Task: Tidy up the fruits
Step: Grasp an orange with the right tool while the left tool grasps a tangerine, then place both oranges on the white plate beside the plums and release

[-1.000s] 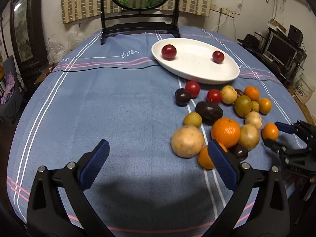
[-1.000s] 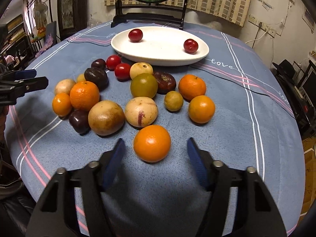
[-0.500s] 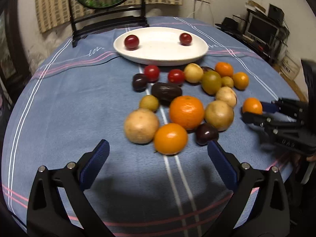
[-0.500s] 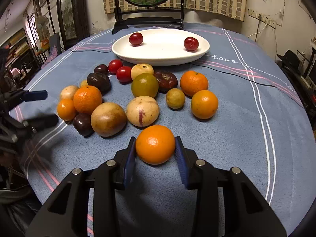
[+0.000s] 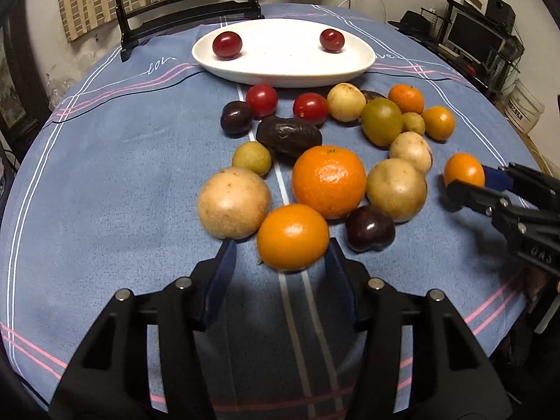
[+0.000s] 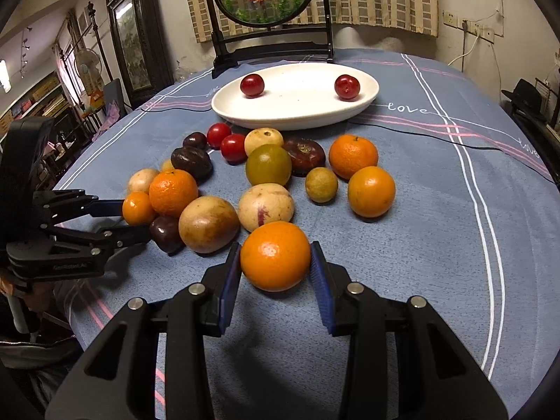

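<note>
the left gripper (image 5: 280, 262) is seen with a smooth orange (image 5: 293, 236) between its blue pads; its jaws have just been closing. the right-hand pad lies at the fruit's skin, while a sliver of blue cloth shows between the left-hand pad and the fruit, so a full grip cannot be told. just beyond the left fingertip a pale round fruit (image 5: 233, 203) is found, touching the orange. straight ahead of the tool a larger dimpled orange (image 5: 329, 181) sits, and just past the right fingertip a dark plum (image 5: 370, 227) lies.

the right gripper (image 6: 275, 266) is narrowed onto a second orange (image 6: 275, 255), both blue pads being pressed against its sides while the fruit rests on the tablecloth (image 6: 437, 245). directly ahead of this tool a pale fruit with a purple streak (image 6: 266, 206) is placed, and off its left fingertip a tan fruit (image 6: 209, 224).

far ahead of both tools, past the cluster of loose fruit, the white oval plate (image 5: 283, 66) is set, with two red plums (image 5: 227, 44) resting apart near its opposite ends. in the right wrist view the left gripper is seen at the left edge, at the near end of the pile.
</note>
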A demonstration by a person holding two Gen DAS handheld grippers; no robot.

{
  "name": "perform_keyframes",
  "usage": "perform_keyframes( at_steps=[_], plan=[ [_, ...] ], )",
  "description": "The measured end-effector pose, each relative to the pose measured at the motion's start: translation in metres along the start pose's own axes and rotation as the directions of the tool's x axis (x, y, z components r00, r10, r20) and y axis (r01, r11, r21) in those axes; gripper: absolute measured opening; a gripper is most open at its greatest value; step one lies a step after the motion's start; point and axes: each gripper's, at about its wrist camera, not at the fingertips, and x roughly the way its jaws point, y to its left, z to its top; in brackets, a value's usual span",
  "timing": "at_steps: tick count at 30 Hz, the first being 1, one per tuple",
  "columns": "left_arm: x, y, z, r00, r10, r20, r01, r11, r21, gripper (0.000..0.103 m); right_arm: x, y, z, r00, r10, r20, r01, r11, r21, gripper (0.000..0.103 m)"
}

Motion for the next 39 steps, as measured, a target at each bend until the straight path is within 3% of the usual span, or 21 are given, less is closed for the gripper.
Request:
perform_keyframes(
  at_steps=[5, 8, 27, 35, 39],
  plan=[
    [0.005, -0.003, 0.008, 1.000, 0.013, -0.003, -0.013, 1.000, 0.006, 0.053, -0.001, 0.001, -0.001, 1.000, 0.000, 0.006, 0.000, 1.000, 0.002, 0.039],
    [0.004, -0.003, 0.009, 1.000, -0.012, 0.005, 0.012, 1.000, 0.006, 0.039, -0.001, 0.001, -0.001, 1.000, -0.002, 0.006, 0.002, 1.000, 0.002, 0.039],
    [-0.036, 0.012, 0.003, 0.993, -0.048, 0.108, 0.044, 0.998, 0.032, 0.039, -0.012, -0.002, -0.003, 0.999, -0.032, 0.026, 0.032, 0.999, 0.010, 0.039],
    [-0.036, 0.028, 0.034, 0.991, -0.048, 0.127, 0.046, 0.999, 0.015, 0.039, -0.029, -0.013, 0.015, 0.992, -0.111, 0.056, 0.112, 0.994, -0.014, 0.039],
    [-0.035, 0.033, 0.064, 0.987, 0.007, 0.159, -0.013, 0.999, 0.036, 0.039, -0.031, -0.012, 0.048, 0.986, -0.141, 0.088, 0.147, 0.987, -0.066, 0.039]
  ],
)
